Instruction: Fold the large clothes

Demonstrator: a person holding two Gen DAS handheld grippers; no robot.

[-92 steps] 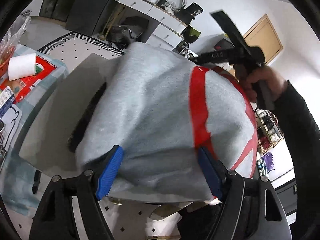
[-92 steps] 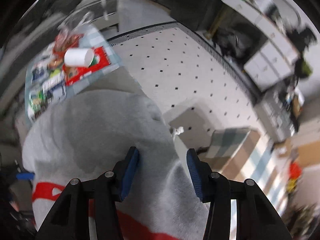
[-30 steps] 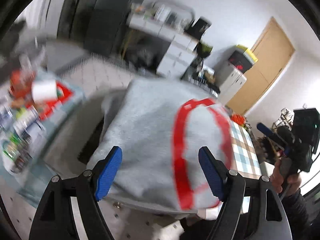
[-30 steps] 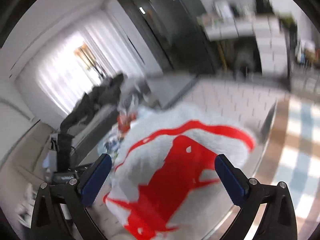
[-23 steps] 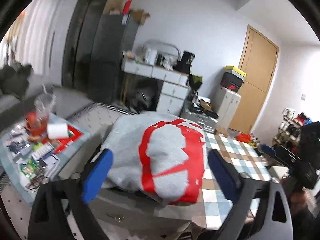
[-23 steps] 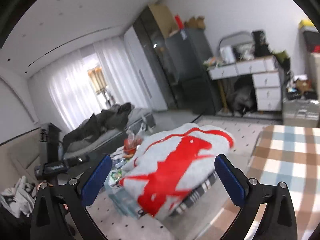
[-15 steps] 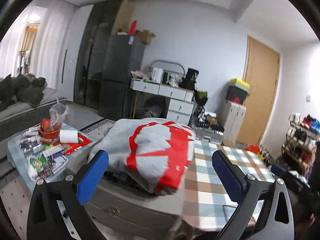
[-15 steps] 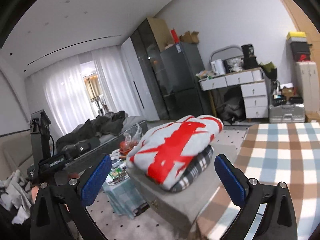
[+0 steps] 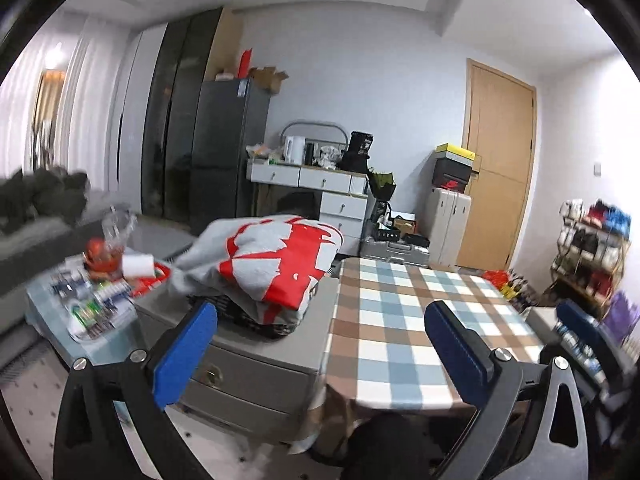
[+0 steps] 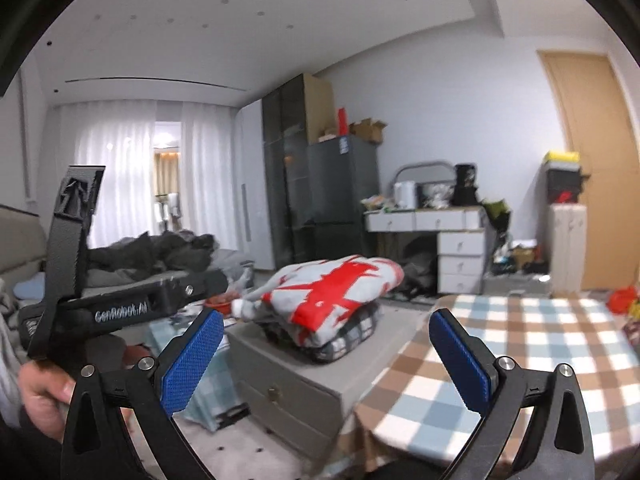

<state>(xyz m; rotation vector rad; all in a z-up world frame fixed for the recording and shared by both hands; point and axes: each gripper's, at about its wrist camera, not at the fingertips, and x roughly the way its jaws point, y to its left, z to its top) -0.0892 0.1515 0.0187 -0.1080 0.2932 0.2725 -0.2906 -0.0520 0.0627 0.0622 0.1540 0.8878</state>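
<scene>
A folded grey garment with a red print [image 9: 276, 264] [image 10: 332, 288] lies on top of a dark checked folded garment [image 10: 352, 334] on a grey drawer cabinet [image 9: 256, 368] [image 10: 308, 380]. My left gripper [image 9: 320, 340] stands wide open, well back from the pile, with nothing between its blue pads. My right gripper [image 10: 326, 354] is also open and empty, likewise back from the cabinet. In the right wrist view the left gripper's black body [image 10: 120, 300] shows at the left, held by a hand [image 10: 40, 392].
A table with a brown, blue and white checked cloth [image 9: 420, 320] [image 10: 520, 352] adjoins the cabinet on the right. A low table with clutter and a paper roll [image 9: 138, 266] stands left. A sofa with dark clothes [image 10: 160, 248], a fridge, a white desk and a wooden door lie behind.
Both grippers let go of the grey and red garment and drew far back from it. The folded garment now rests on the pile on the cabinet, and both views have levelled out.
</scene>
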